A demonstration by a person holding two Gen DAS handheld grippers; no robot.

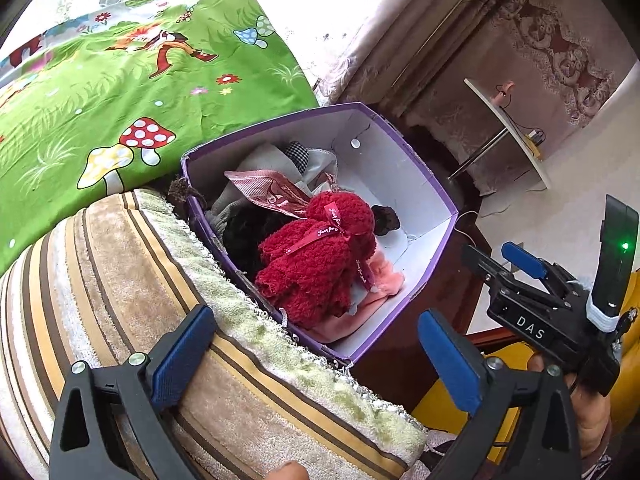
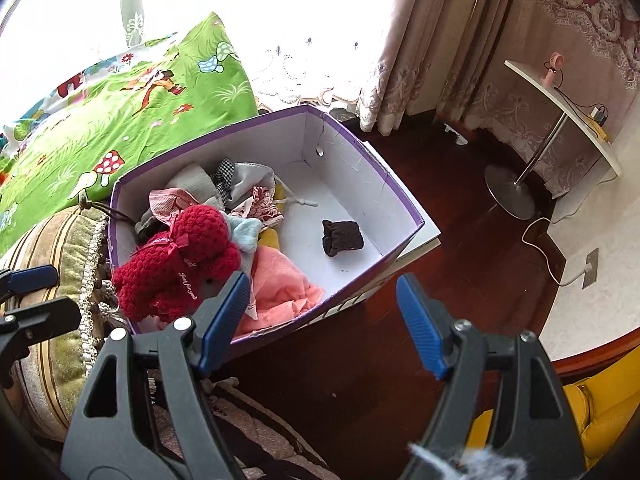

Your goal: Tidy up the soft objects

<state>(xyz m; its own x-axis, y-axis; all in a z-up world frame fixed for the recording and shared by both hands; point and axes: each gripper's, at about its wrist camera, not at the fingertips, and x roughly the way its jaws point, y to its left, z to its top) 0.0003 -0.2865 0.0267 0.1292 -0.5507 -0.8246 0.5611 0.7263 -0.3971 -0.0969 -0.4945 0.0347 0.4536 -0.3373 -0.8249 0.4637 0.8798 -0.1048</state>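
I hold both the left gripper and right gripper spread wide and empty above the near rim of the purple-edged white cardboard box, where the fluffy red knitted bundle lies at the near-left corner, nearer my left gripper.

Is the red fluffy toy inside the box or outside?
Inside: the red fluffy toy lies on other cloths within the purple box.

White lettering "DAS" stands on the black body of the right gripper; ribbon script on the red plush is not legible.
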